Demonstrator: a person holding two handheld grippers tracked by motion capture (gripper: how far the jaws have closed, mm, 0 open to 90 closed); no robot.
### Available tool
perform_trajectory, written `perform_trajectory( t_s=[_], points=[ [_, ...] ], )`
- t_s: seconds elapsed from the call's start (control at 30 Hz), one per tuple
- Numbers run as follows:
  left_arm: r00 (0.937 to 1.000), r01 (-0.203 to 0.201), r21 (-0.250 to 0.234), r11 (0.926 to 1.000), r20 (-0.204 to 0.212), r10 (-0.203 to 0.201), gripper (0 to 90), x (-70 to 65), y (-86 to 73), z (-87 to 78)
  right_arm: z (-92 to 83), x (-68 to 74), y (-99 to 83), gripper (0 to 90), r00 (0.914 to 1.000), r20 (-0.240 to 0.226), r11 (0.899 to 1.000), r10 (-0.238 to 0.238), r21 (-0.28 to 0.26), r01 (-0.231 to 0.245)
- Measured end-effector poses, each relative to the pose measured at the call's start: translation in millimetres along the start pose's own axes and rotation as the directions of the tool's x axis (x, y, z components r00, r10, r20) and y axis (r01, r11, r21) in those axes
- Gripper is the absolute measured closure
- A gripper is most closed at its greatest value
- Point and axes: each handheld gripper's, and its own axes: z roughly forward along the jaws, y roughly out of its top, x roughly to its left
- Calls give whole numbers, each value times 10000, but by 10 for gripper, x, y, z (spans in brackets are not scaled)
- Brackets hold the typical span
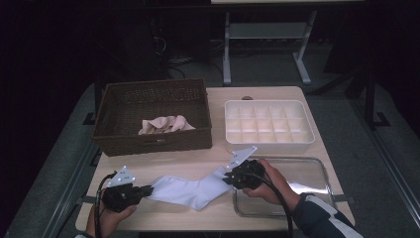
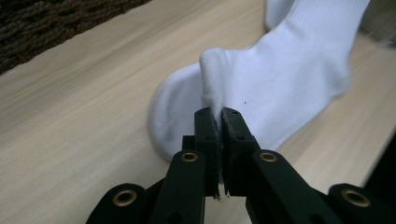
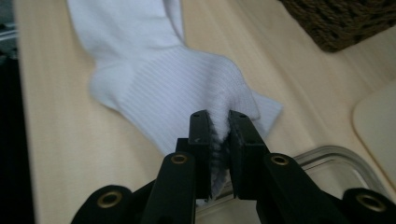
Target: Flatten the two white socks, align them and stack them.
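We pinch the toe end of the white sock (image 1: 190, 190) in our left gripper (image 1: 147, 189) and its ribbed cuff in our right gripper (image 1: 227, 178). The sock stretches across the counter (image 1: 277, 93) between them, in front of the wicker basket (image 1: 148, 144), beside the clear tray (image 1: 317, 166).

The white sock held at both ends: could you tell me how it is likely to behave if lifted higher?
The sock is probably floppy: it bunches where the left gripper pinches it. Its middle, resting on the table, would likely sag. It looks light, and the right gripper grips a thick fold, so slipping seems unlikely.
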Motion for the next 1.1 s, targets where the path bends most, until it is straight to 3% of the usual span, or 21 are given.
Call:
perform_trajectory(
  t_s=[0.13, 0.2, 0.23, 0.33, 0.37, 0.4, 0.43, 0.47, 0.5, 0.53, 0.57, 0.6, 0.63, 0.67, 0.7, 0.73, 0.8, 0.9, 0.93, 1.0, 1.1],
  points=[
    [10000, 4, -55, 10000, -98, -5, 859, 57, -4, 59, 49, -49, -9, 800, 9998, 222, 10000, 4, 21, -4],
    [9997, 19, -55, 10000, -260, -21, 841, 77, 2, 101, 85, -83, -24, 771, 9990, 374, 9997, 248, 16, -249],
    [9997, 19, -55, 10000, -260, -21, 799, 77, 2, 101, 85, -83, -24, 771, 9990, 374, 9997, 248, 16, -249],
    [9998, -105, 187, 9998, -138, 108, 673, 64, -17, 131, 129, -125, -60, 613, 9988, 374, 9991, 305, 272, -316],
    [9997, -57, 183, 9998, -238, 61, 673, 63, -24, 127, 129, -125, -60, 613, 9988, 374, 9991, 305, 272, -316],
    [9990, 224, -150, 9996, -385, -229, 553, 87, -39, 90, 149, -139, -78, 538, 9986, 353, 9986, 385, 352, -398],
    [9990, 224, -150, 9996, -385, -229, 520, 87, -39, 90, 149, -139, -78, 538, 9986, 353, 9986, 385, 352, -398],
    [9980, 525, -536, 9972, -326, -543, 520, 104, -46, 54, 149, -137, -80, 526, 9980, 335, 9980, 545, 297, -555],
    [9969, 643, -707, 9954, -404, -673, 431, 113, -44, 34, 126, -149, -79, 535, 9972, 483, 9982, 572, 156, -581],
    [9957, 700, -1021, 9923, -538, -758, 421, 119, -28, 4, 105, -150, -71, 590, 9965, 542, 9980, 638, -65, -636],
    [9957, 700, -1021, 9923, -538, -758, 425, 119, -28, 4, 105, -150, -71, 590, 9965, 542, 9980, 638, -65, -636],
    [9975, 588, -1202, 9910, -316, -630, 435, 100, -9, 4, 45, -130, -36, 734, 9975, 544, 9975, 445, -581, -414],
    [9982, 469, -1199, 9917, -316, -510, 435, 78, 8, 13, 45, -130, -36, 734, 9975, 544, 9975, 445, -581, -414],
    [9990, 241, -1187, 9926, -352, -285, 425, 38, 43, 42, 28, -69, 10, 828, 9994, 310, 9959, 134, -902, -106],
    [9993, 169, -1150, 9932, -308, -206, 425, 13, 63, 65, 28, -69, 10, 828, 9994, 310, 9959, 134, -902, -106],
    [9997, -18, -1036, 9946, -241, -7, 396, -45, 112, 153, 92, 21, 51, 853, 9998, -82, 9969, -163, -775, 156],
    [9997, -158, -864, 9961, -213, 140, 361, -70, 128, 204, 188, 81, 65, 849, 9977, -240, 9966, -640, -544, 626],
    [9991, -402, -338, 9986, -168, 397, 343, -117, 128, 361, 309, 116, 84, 817, 9966, -299, 9960, -767, -473, 753],
    [9985, -508, -134, 9986, -205, 505, 313, -129, 117, 415, 377, 128, 115, 795, 9958, -314, 9933, -855, -811, 828],
    [9974, -639, 90, 9979, -316, 642, 306, -136, 108, 446, 405, 146, 141, 800, 9965, -380, 9937, -739, -874, 703],
    [9947, -950, 441, 9945, -346, 966, 303, -151, 80, 498, 509, 241, 225, 811, 9919, -596, 9876, -1123, -1171, 1048]
  ],
)
